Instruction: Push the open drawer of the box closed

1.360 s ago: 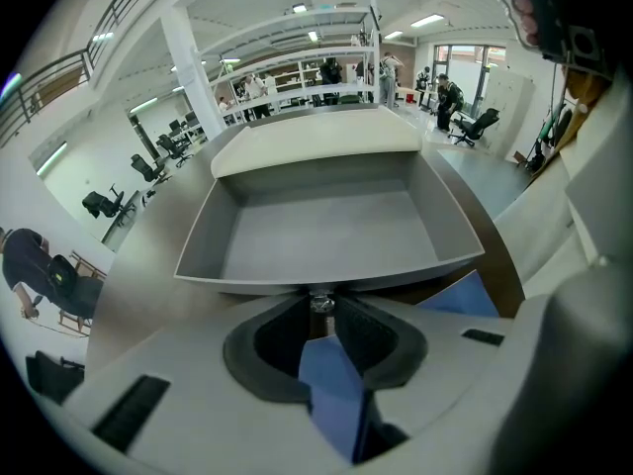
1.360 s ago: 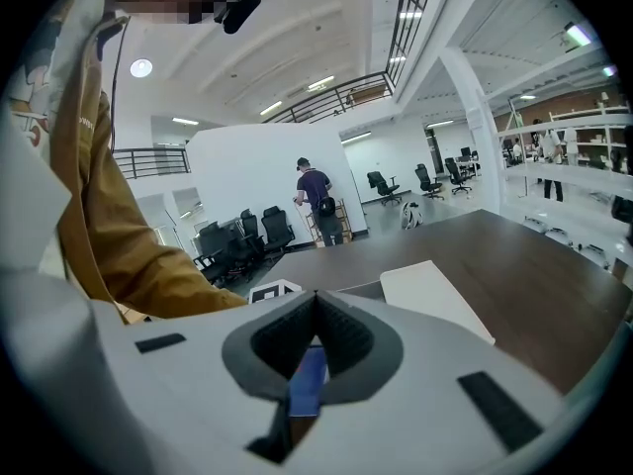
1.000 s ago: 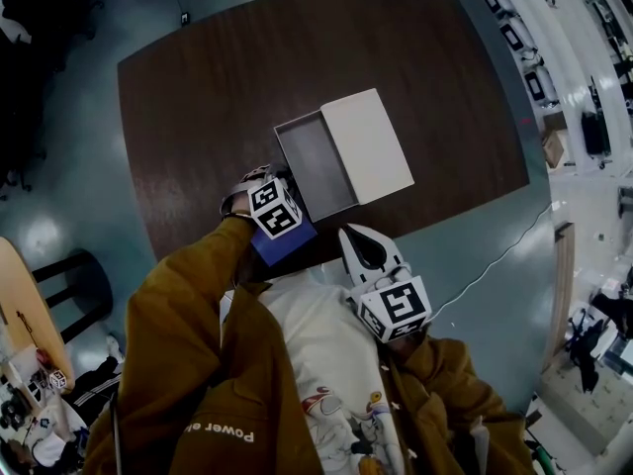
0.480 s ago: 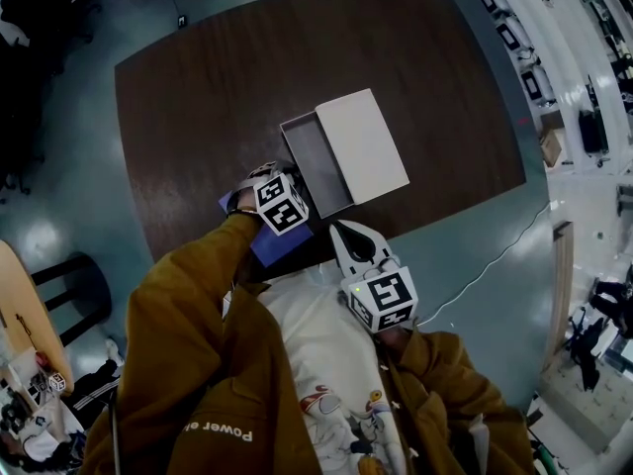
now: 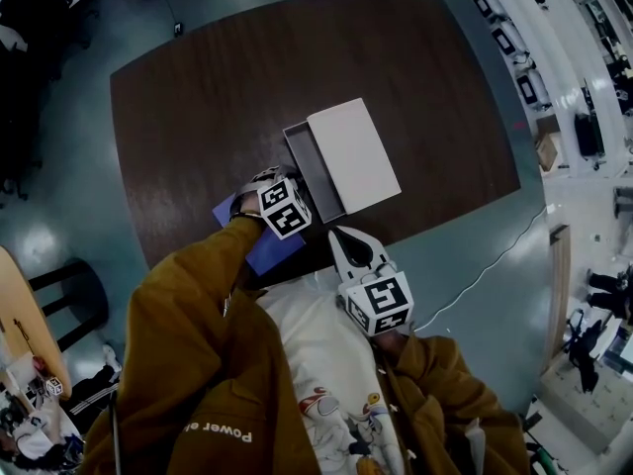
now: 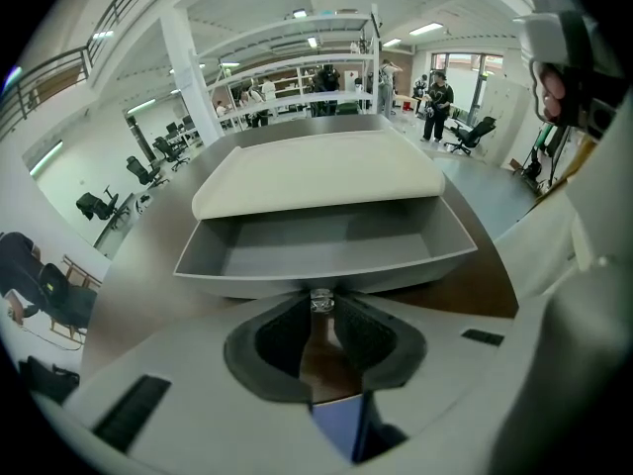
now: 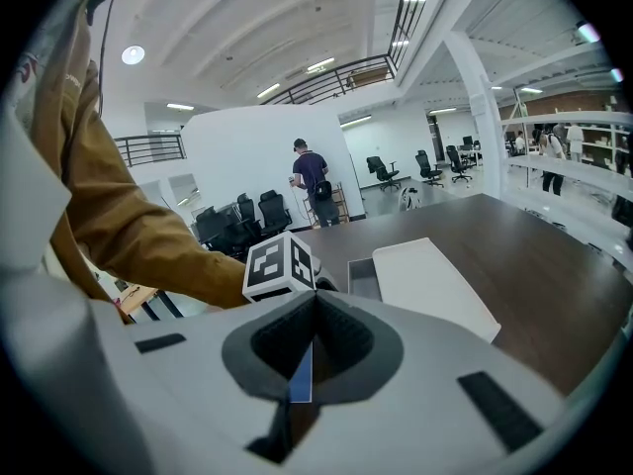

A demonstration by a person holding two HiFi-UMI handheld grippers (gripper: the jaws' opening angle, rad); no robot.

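Observation:
A flat box with a white top (image 5: 354, 154) lies on the dark wooden table (image 5: 198, 107). Its grey drawer (image 5: 315, 171) sticks out partway toward me and is empty. My left gripper (image 5: 295, 194) points steeply down with its tips against the drawer's front wall. In the left gripper view the drawer (image 6: 321, 240) fills the middle, and the left gripper (image 6: 322, 300) has its jaws drawn together with nothing held. My right gripper (image 5: 348, 237) hovers near the table's front edge, shut and empty. The right gripper view shows the box (image 7: 433, 280) ahead of the right gripper (image 7: 315, 295).
A blue sheet (image 5: 255, 250) lies on the table under my left hand. A dark chair (image 5: 69, 285) stands on the floor at the left. A white cable (image 5: 480, 270) runs across the floor at the right, near shelving (image 5: 584, 67).
My left gripper has moved toward the box, and the drawer has slid further into it, so less of the grey tray shows. The right gripper has stayed almost still.

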